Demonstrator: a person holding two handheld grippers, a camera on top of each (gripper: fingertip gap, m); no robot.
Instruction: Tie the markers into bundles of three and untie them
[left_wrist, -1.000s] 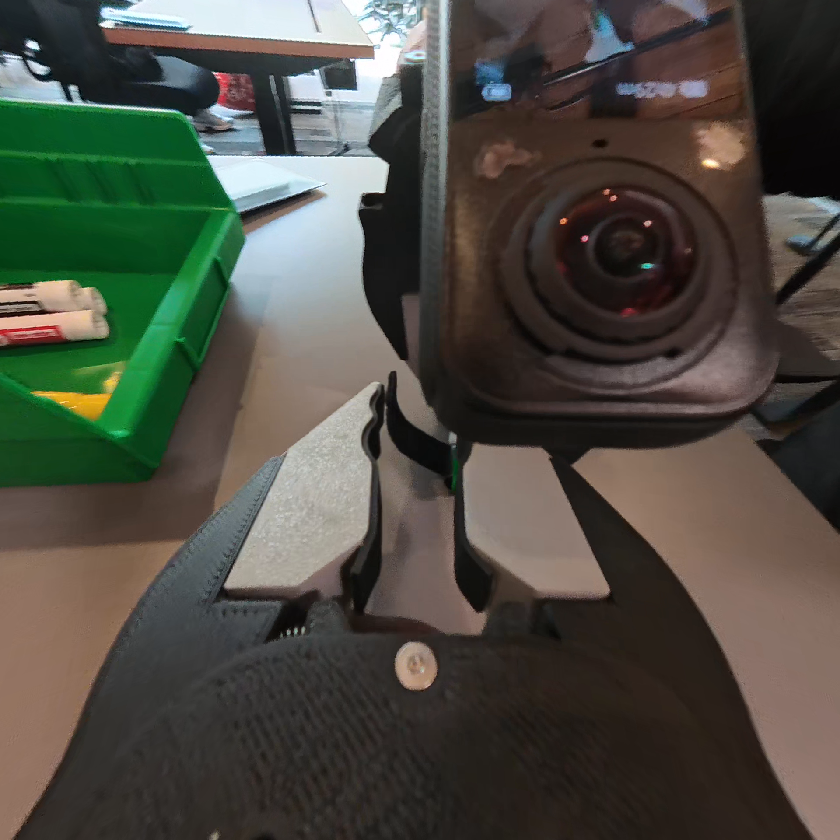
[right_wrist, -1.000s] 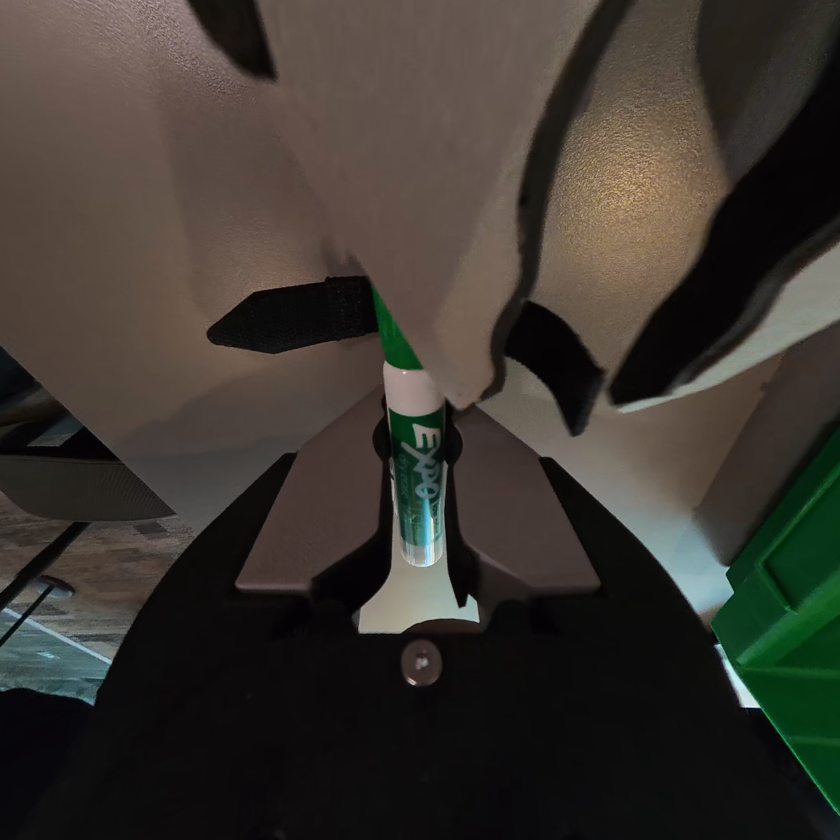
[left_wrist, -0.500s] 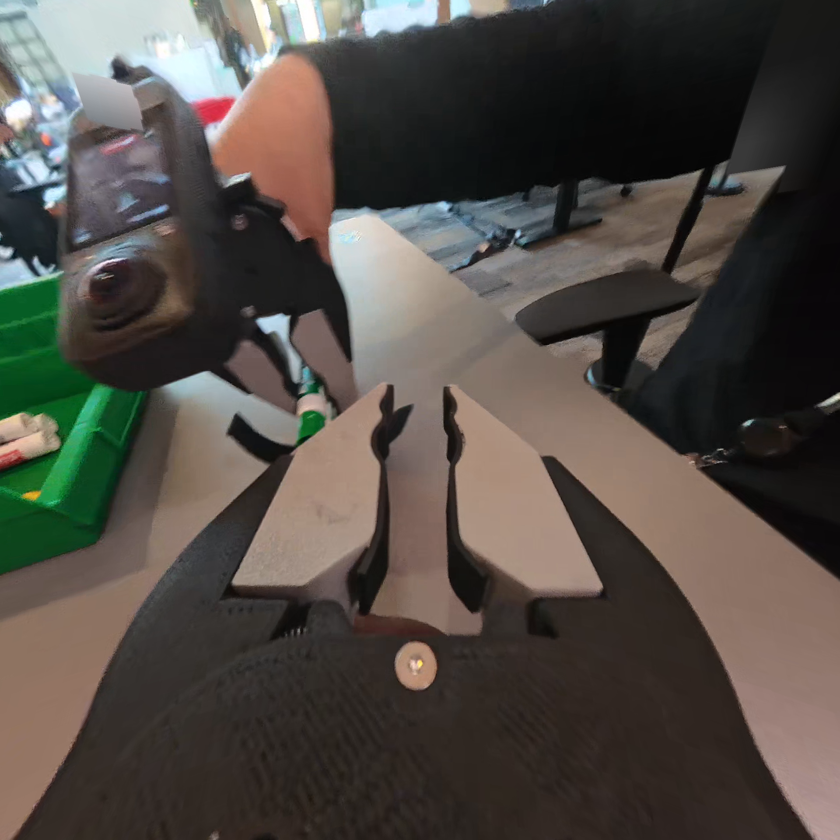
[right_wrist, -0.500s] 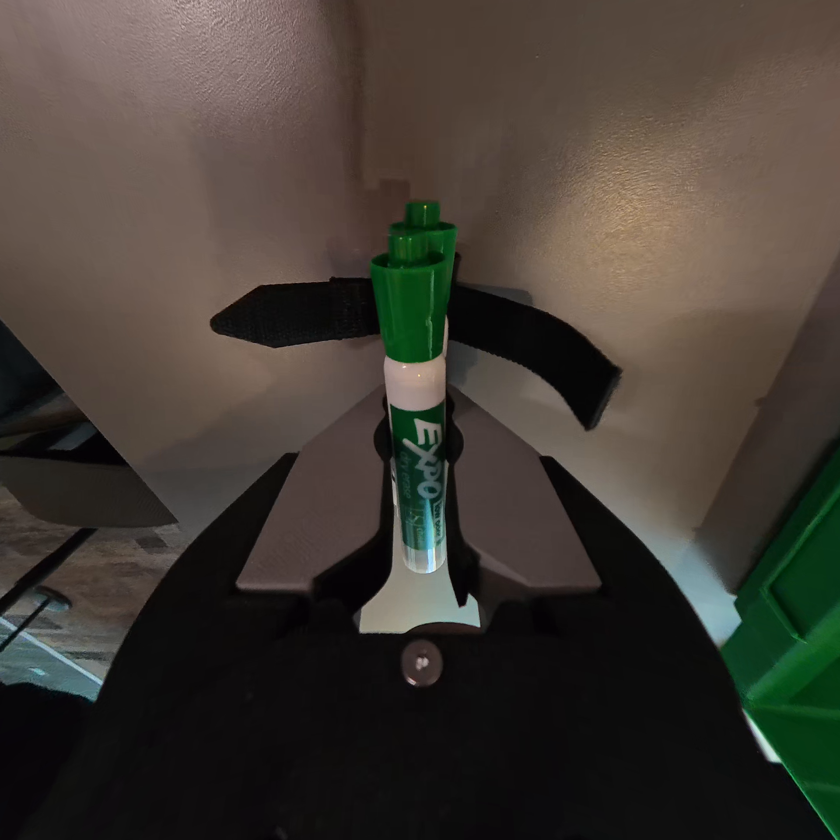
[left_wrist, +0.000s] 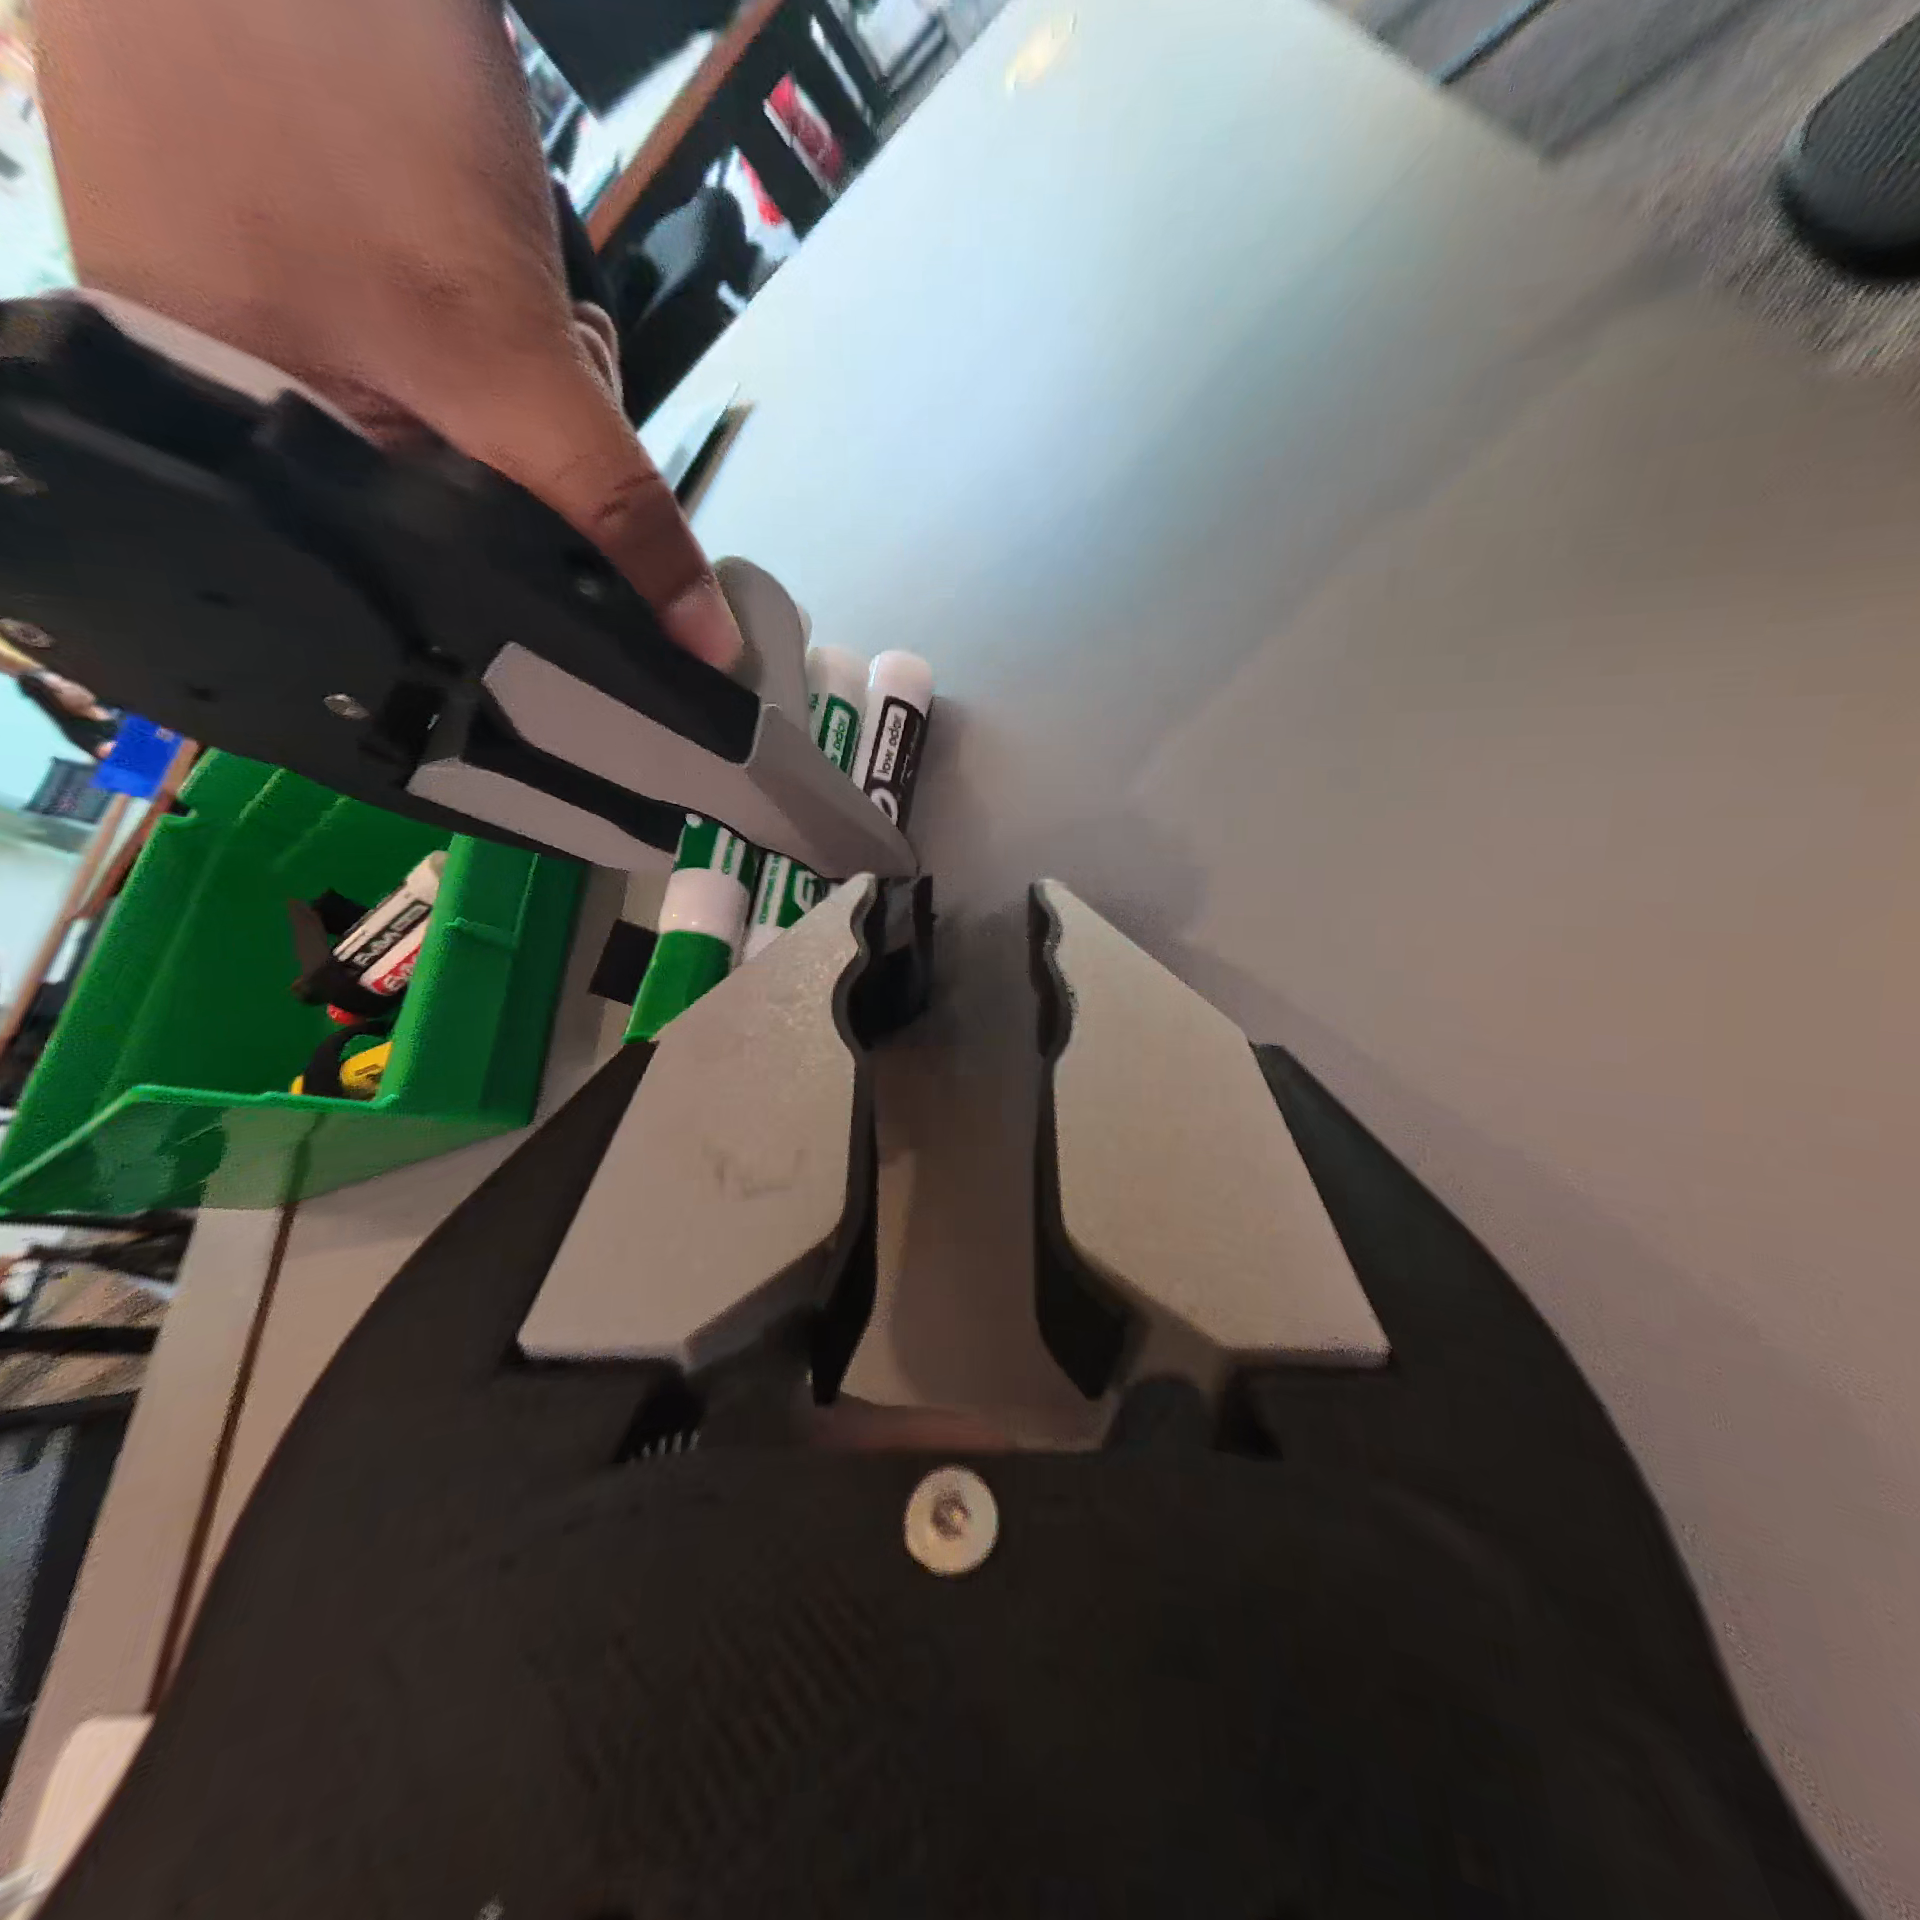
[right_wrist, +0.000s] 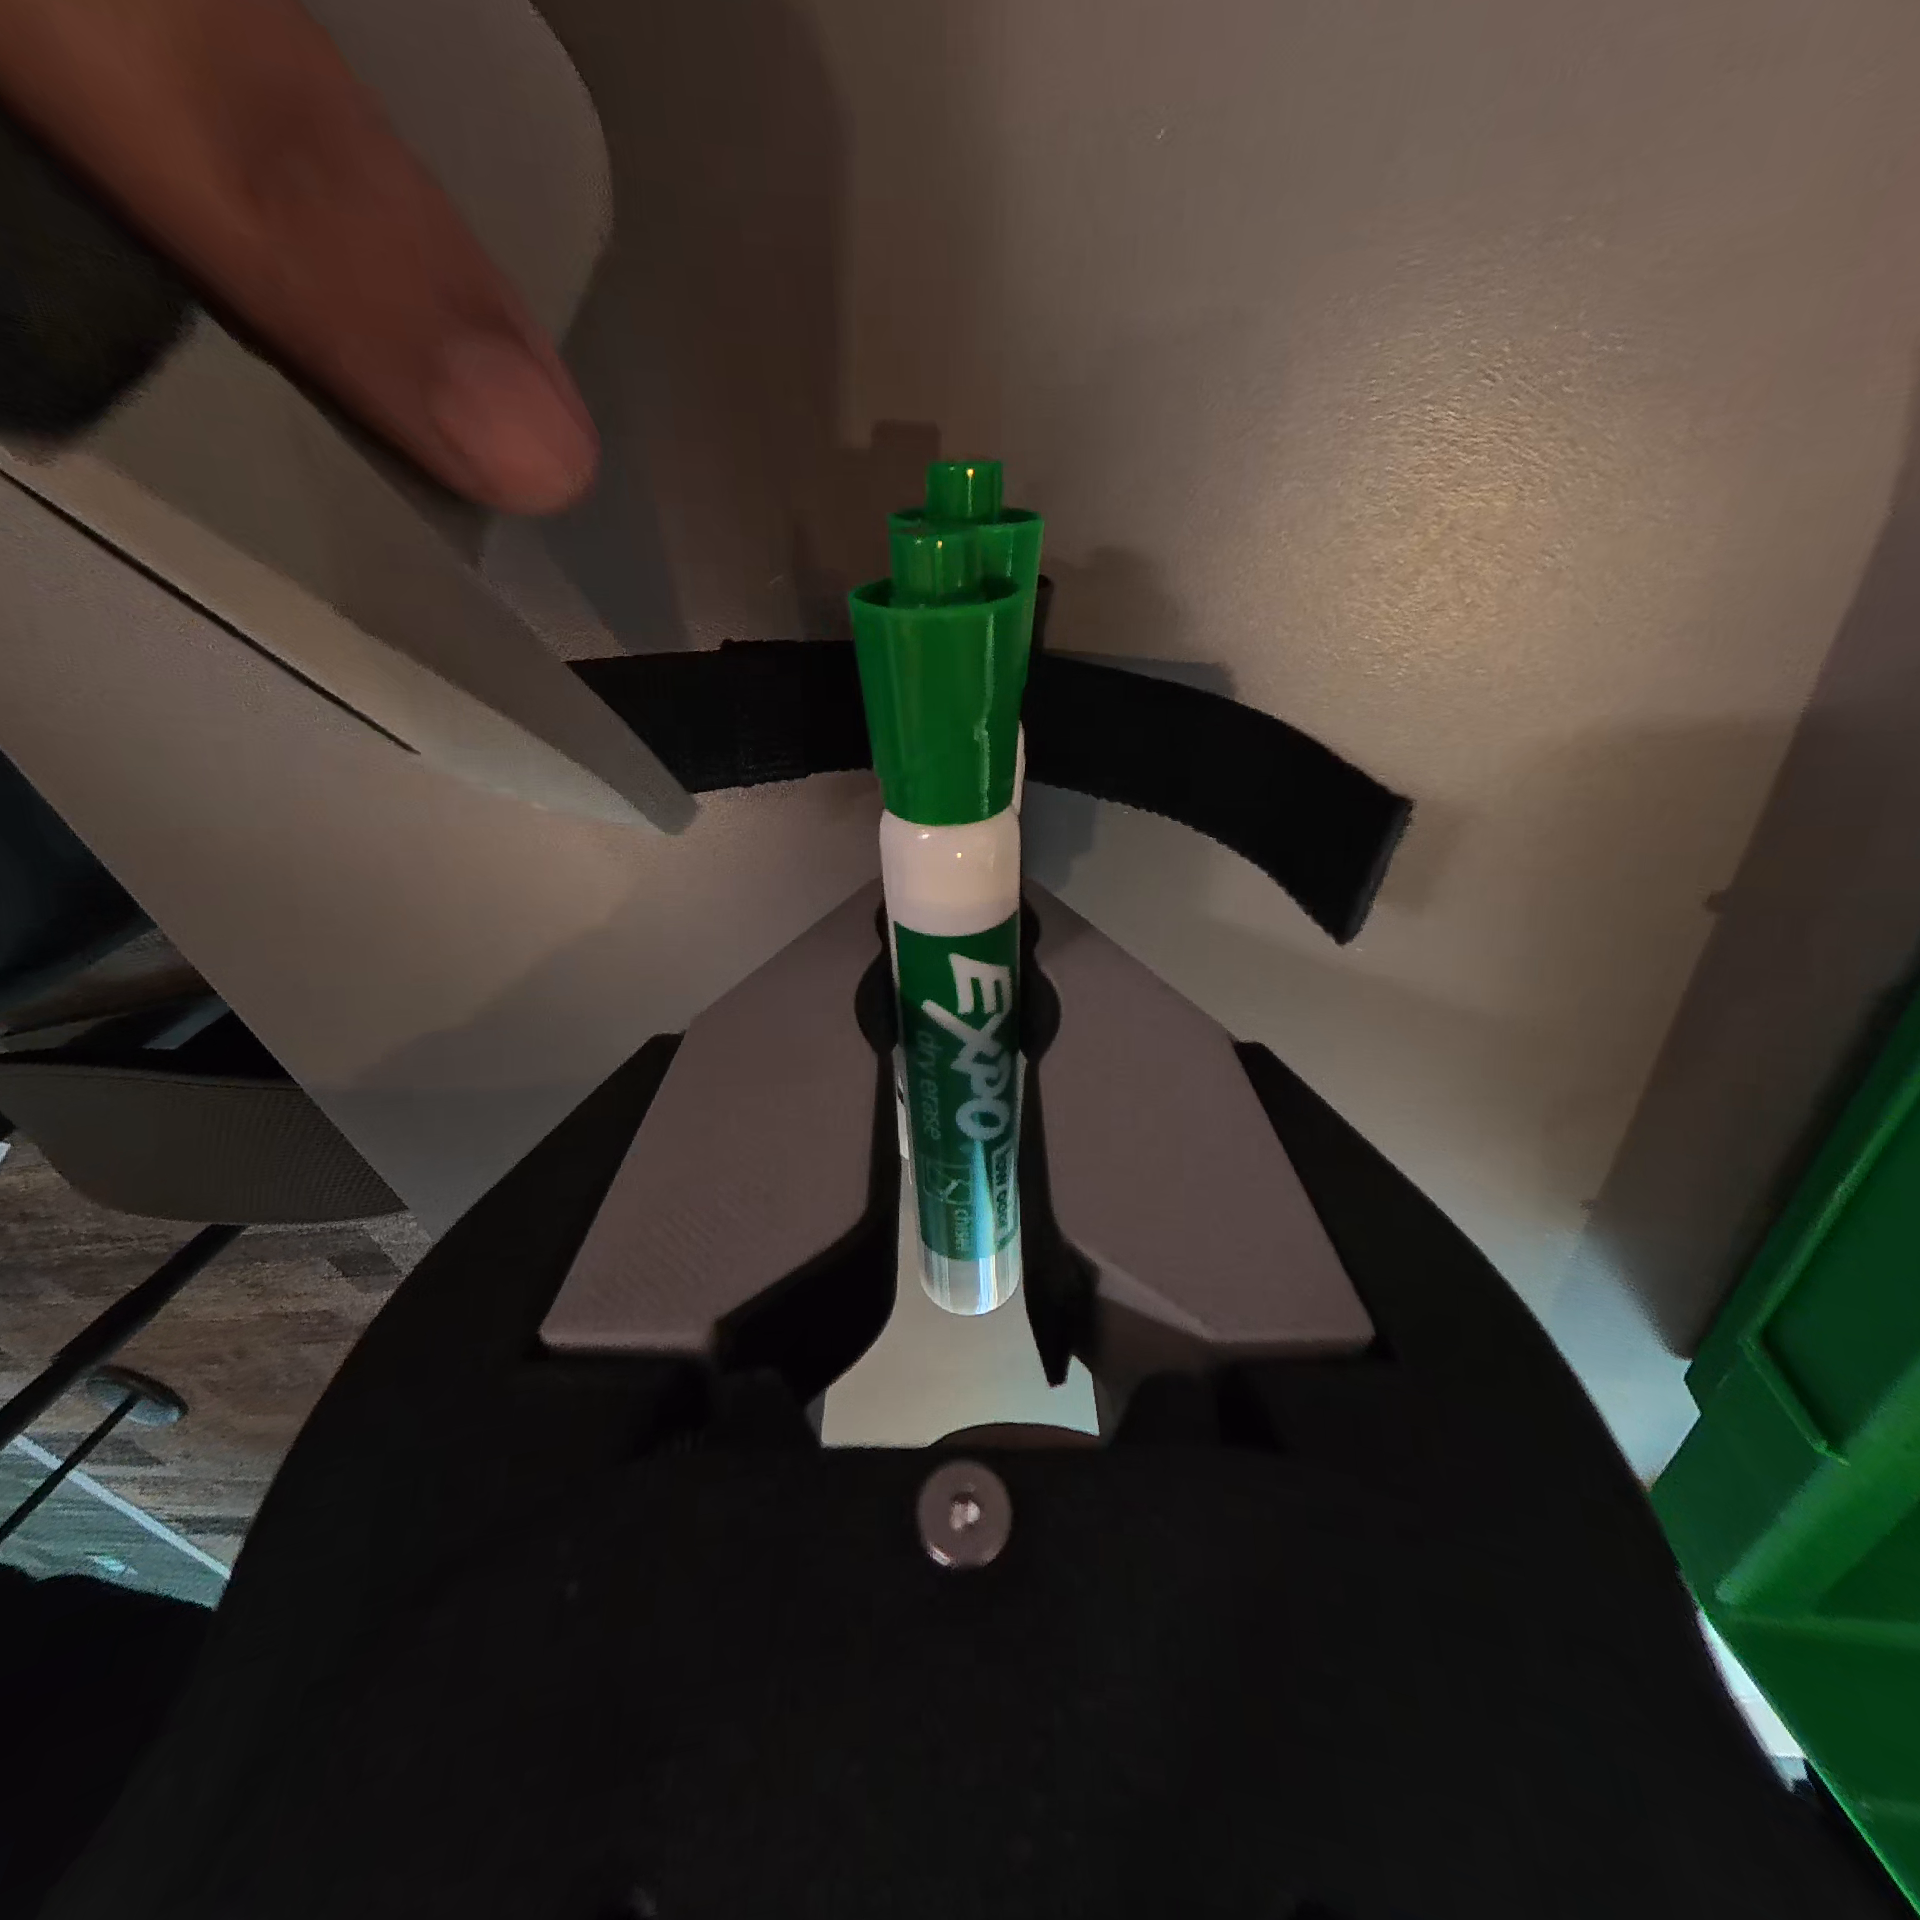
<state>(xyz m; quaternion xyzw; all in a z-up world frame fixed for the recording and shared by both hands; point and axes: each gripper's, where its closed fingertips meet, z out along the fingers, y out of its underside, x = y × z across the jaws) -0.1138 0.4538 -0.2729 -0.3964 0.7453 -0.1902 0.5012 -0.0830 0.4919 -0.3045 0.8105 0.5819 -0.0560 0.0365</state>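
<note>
Between the two grey fingers of the right gripper (right_wrist: 956, 997) three green markers (right_wrist: 951, 1039) are standing stacked one behind another, and the pads are pressing on the white-and-green barrel of the nearest one. Each marker is showing a smooth, glossy plastic body and a flared green cap; three caps are rising in a row beyond the fingertips. One black strap (right_wrist: 1195, 769), flat, woven and matte, is lying across the grey table (right_wrist: 1351, 364) behind the caps, its right end curling toward the right finger's side.

In the left wrist view the left gripper (left_wrist: 948, 935) is holding its two fingers apart, the wavy black pads facing each other with bare table between them. The dark end of the strap is sitting just beside the left pad; whether it is touching cannot be told. Just beyond the left fingertip the markers are lying side by side under the right gripper's angular grey fingers. Farther to the left finger's side one green plastic bin (left_wrist: 260, 1039) is standing, holding several more markers.
</note>
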